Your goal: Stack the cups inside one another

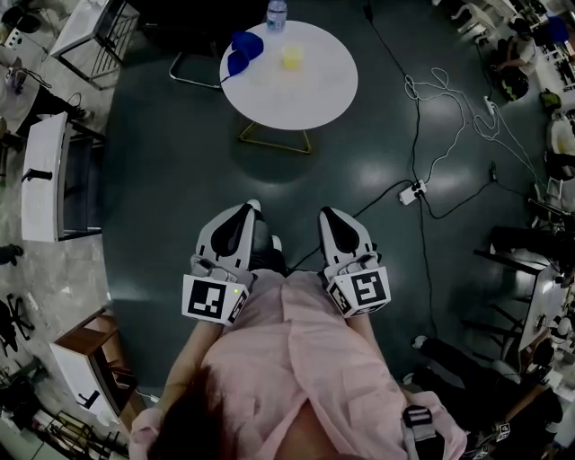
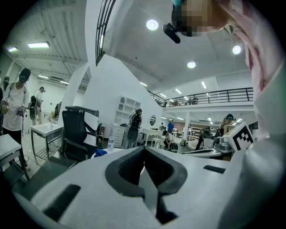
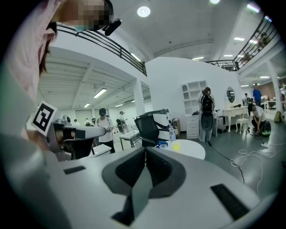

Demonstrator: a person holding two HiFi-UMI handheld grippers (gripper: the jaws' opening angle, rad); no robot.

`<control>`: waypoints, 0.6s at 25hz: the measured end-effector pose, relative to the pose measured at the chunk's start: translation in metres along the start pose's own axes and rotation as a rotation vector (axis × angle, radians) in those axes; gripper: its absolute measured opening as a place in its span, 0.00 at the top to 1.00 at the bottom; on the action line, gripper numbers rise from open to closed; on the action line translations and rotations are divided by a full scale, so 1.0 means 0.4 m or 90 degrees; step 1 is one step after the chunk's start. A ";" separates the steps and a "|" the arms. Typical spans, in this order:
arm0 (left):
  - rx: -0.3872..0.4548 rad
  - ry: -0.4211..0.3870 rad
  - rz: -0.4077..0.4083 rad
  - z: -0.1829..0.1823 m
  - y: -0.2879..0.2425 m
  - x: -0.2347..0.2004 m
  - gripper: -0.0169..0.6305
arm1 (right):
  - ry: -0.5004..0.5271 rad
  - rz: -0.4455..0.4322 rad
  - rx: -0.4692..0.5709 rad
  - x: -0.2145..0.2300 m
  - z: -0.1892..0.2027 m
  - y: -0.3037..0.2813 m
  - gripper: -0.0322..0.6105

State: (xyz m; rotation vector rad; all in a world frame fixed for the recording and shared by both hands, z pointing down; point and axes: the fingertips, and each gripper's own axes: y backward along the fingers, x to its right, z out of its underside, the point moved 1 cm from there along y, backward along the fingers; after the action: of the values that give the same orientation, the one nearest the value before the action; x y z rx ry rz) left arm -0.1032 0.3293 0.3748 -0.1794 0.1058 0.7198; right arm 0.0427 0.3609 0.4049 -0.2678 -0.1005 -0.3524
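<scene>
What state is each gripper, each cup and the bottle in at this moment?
left gripper: shut, empty, well short of the table.
right gripper: shut, empty, well short of the table.
yellow cup: upright on the table, alone, not stacked.
blue cups: on the table, close together; nesting too small to tell.
water bottle: upright at the table's far edge.

From where I stand, the left gripper point(image 1: 254, 207) and the right gripper point(image 1: 325, 214) are close to the person's body. Between them and the round white table point(image 1: 314, 103) is a wide piece of dark floor point(image 1: 171, 189) with nothing on it, so the way forward is free. The near half of the table top is bare. The blue cups point(image 1: 244, 49), the yellow cup point(image 1: 292, 57) and a water bottle point(image 1: 276, 13) stand at the far side. At the right, a white cable point(image 1: 440, 135) and a power strip point(image 1: 411, 191) lie on the floor. At the left, well apart, is a white desk point(image 1: 43, 175). A black office chair point(image 3: 152, 125) stands behind the table.
</scene>
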 end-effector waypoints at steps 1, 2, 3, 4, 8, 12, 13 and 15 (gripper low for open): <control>-0.001 0.002 0.004 -0.002 -0.011 -0.017 0.95 | 0.001 0.005 -0.001 0.002 -0.004 -0.017 0.90; -0.002 0.005 0.007 -0.005 -0.022 -0.036 0.95 | 0.001 0.011 -0.002 0.003 -0.010 -0.035 0.90; -0.003 0.008 0.009 -0.010 -0.034 -0.056 0.95 | 0.000 0.016 -0.001 0.004 -0.020 -0.056 0.90; -0.004 0.011 0.010 -0.017 -0.048 -0.077 0.95 | -0.001 0.021 0.000 0.006 -0.032 -0.077 0.90; -0.004 0.007 0.023 -0.061 -0.102 -0.155 0.95 | 0.000 0.036 0.007 0.005 -0.086 -0.158 0.90; -0.006 0.002 0.043 -0.087 -0.141 -0.219 0.95 | -0.008 0.055 0.009 0.001 -0.103 -0.223 0.90; -0.007 0.001 0.049 -0.089 -0.148 -0.232 0.95 | -0.009 0.061 0.009 0.001 -0.104 -0.235 0.90; -0.010 -0.001 0.059 -0.088 -0.163 -0.255 0.95 | -0.014 0.074 0.010 0.000 -0.102 -0.254 0.90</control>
State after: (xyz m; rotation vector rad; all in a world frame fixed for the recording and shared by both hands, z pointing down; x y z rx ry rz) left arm -0.1374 0.2086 0.3645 -0.1900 0.1078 0.8140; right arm 0.0089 0.2579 0.3901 -0.2607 -0.1086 -0.2334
